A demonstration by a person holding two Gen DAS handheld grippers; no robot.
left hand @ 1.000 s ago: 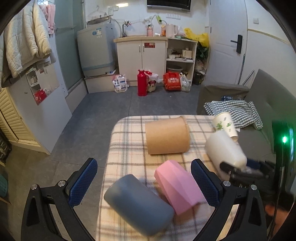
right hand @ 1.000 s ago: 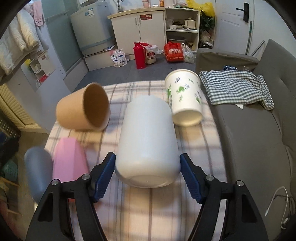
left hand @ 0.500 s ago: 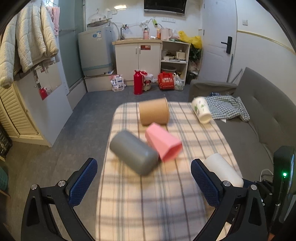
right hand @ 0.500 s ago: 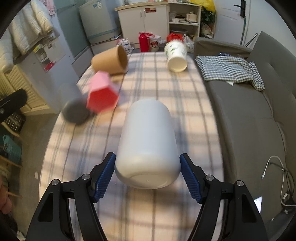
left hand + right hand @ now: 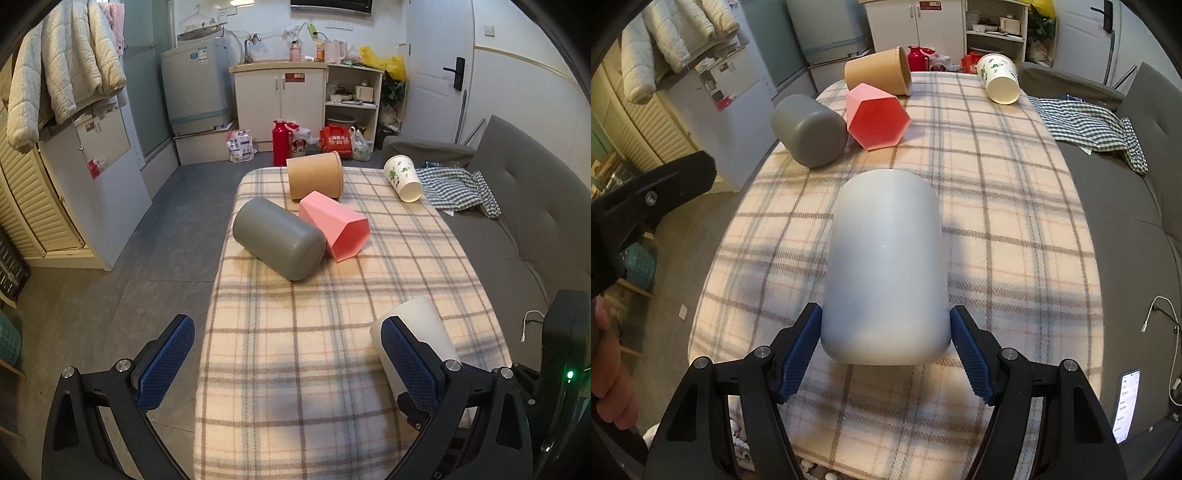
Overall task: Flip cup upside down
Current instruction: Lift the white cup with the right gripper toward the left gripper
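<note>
The right gripper [image 5: 886, 350] clamps its ribbed blue pads [image 5: 799, 350] on the smooth, matte white cylindrical plastic cup [image 5: 886, 273], held over the near end of the woven plaid tablecloth [image 5: 997, 206]. The left gripper [image 5: 288, 358] hangs wide and empty. At eleven o'clock lie a rounded grey plastic cup [image 5: 809, 129], a faceted hexagonal pink cup [image 5: 877, 118] and a brown kraft-paper cup [image 5: 877, 74]; at one o'clock, a leaf-printed white paper cup [image 5: 999, 79].
</note>
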